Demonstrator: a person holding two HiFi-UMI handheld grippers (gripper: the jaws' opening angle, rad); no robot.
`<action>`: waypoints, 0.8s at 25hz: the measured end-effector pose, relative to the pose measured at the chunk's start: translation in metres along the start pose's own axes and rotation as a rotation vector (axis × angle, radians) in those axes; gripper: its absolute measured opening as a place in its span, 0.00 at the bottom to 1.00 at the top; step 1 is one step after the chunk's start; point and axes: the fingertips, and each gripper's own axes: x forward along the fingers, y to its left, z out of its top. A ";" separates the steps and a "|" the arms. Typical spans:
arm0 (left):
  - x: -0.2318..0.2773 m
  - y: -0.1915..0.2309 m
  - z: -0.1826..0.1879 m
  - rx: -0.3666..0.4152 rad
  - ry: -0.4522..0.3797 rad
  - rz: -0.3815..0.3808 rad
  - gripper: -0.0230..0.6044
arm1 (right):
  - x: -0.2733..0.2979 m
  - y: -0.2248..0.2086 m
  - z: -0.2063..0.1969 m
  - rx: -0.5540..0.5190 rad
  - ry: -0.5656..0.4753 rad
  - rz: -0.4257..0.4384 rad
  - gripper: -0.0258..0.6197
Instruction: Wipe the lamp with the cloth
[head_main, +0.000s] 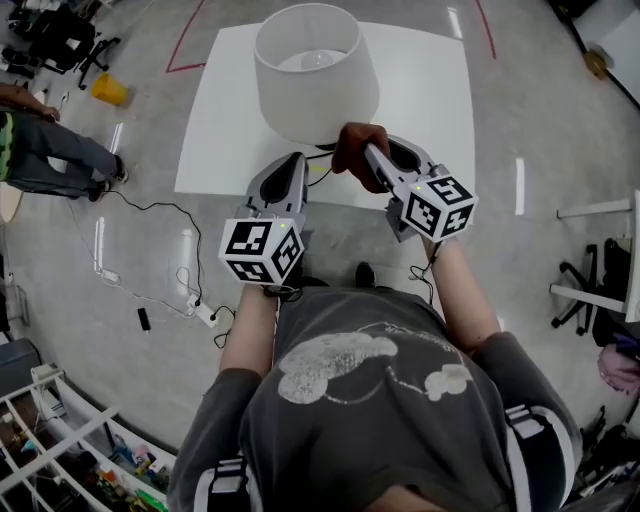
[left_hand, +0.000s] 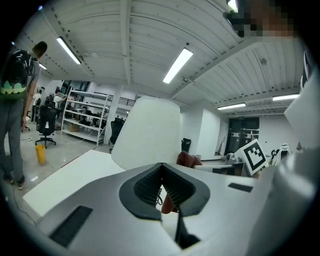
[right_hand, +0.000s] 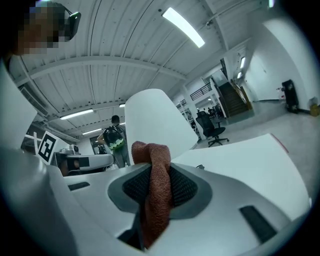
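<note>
Right gripper (head_main: 371, 151) — one cloth (right_hand: 157, 192), one lamp (head_main: 316, 82)

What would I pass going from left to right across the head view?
Standing person → yellow container → left gripper → right gripper, shut on the cloth.

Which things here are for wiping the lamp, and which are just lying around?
For the job: lamp; cloth; right gripper holding it.
Lying about: yellow bin; power strip on the floor; office chair.
</note>
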 end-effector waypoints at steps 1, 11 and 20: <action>-0.001 -0.002 0.000 -0.002 -0.005 0.012 0.05 | -0.002 0.000 0.000 -0.005 0.005 0.011 0.17; -0.010 -0.016 0.025 0.005 -0.074 0.044 0.05 | -0.019 0.014 0.037 -0.087 -0.039 0.089 0.17; -0.004 -0.010 0.079 0.054 -0.162 -0.011 0.05 | -0.012 0.033 0.105 -0.142 -0.159 0.081 0.17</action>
